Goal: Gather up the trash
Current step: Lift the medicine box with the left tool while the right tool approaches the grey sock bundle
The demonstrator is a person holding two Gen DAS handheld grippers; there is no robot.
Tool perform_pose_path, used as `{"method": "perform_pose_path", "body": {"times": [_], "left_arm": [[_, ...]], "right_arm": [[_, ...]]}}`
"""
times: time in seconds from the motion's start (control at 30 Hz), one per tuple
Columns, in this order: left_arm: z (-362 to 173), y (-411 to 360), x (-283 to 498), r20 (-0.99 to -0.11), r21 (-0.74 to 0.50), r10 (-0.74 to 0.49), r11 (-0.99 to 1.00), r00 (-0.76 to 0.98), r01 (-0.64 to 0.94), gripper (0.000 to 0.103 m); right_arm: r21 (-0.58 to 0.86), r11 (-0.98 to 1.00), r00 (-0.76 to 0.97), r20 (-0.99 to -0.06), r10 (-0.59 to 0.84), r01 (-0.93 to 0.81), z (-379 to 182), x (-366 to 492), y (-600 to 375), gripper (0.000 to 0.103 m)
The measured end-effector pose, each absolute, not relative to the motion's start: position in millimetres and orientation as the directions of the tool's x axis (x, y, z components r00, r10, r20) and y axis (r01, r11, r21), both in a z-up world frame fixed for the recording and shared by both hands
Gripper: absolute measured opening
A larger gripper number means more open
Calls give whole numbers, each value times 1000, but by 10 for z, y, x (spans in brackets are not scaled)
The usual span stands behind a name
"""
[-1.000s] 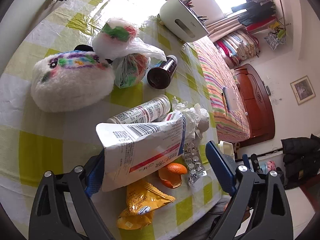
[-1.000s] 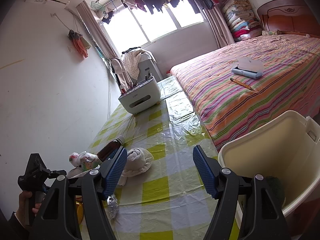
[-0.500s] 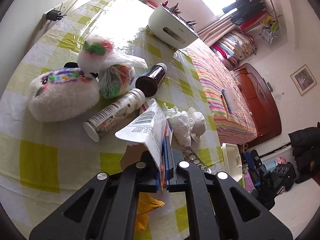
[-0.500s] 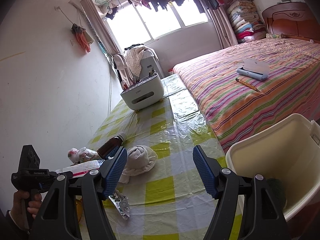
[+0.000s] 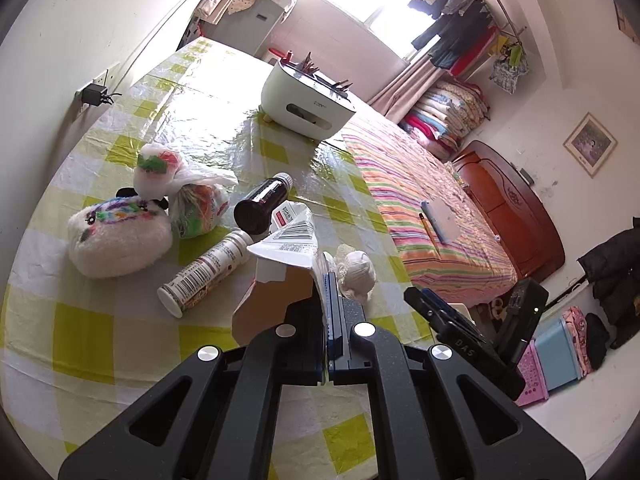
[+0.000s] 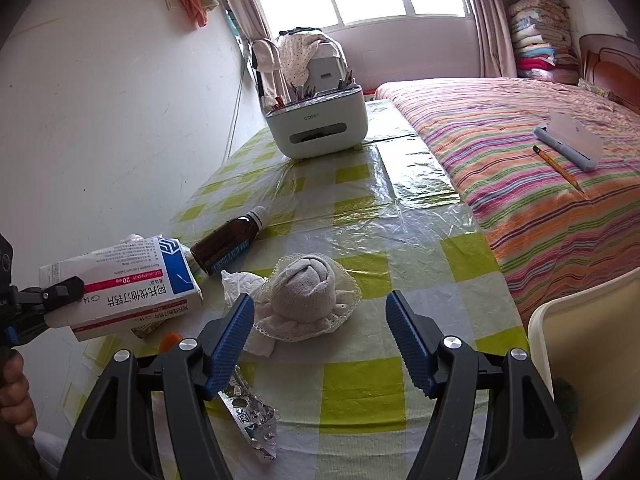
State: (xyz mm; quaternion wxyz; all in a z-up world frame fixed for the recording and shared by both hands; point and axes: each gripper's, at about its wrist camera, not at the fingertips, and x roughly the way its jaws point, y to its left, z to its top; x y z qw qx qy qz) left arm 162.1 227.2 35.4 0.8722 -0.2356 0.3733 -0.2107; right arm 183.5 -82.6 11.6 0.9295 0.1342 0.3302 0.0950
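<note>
My left gripper (image 5: 328,294) is shut on a flattened white medicine box (image 5: 286,242), which it holds tilted above the checked table (image 5: 120,340). In the right wrist view the same box (image 6: 132,284) hangs at the left, clear of the tabletop. My right gripper (image 6: 320,300) stands open low over the table, just in front of a rolled white lace-edged sock (image 6: 304,296), with nothing between its fingers. On the table lie a crumpled tissue (image 6: 240,284), a silver blister pack (image 6: 250,416), a brown bottle (image 6: 228,242), a white labelled bottle (image 5: 204,272) and a bit of orange peel (image 6: 170,340).
A cream bin (image 6: 580,360) stands off the table's right edge. A plush toy (image 5: 116,240) and knotted plastic bags (image 5: 196,208) sit by the wall. A white organiser box (image 6: 316,128) is at the far end. A striped bed (image 6: 540,184) runs along the right.
My left gripper closed on the medicine box and lifted it off the table. My right gripper swung left from beside the bin to over the table in front of the sock, still open.
</note>
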Motion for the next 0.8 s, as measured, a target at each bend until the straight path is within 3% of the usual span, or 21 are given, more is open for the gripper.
{"method": "perform_pose_path", "body": {"times": [0.17, 0.47, 0.53, 0.57, 0.8], "left_arm": [[483, 2225, 1535, -513, -573, -557, 789, 653, 223, 1], [701, 2045, 1476, -447, -607, -608, 745, 656, 277, 1], [742, 1985, 1471, -433, -612, -617, 736, 657, 288, 1], [765, 1951, 1469, -427, -615, -622, 732, 656, 294, 1], [849, 1735, 1481, -412, -609, -639, 723, 650, 325, 1]], "right_arm": [[274, 958, 732, -636, 244, -81, 23, 2064, -697, 66], [364, 928, 656, -683, 322, -77, -226, 2371, -715, 66], [366, 926, 653, -680, 333, -90, -257, 2398, -700, 54], [385, 917, 648, -674, 354, -101, -264, 2398, -702, 43], [404, 909, 666, -650, 366, -106, -221, 2268, -763, 41]]}}
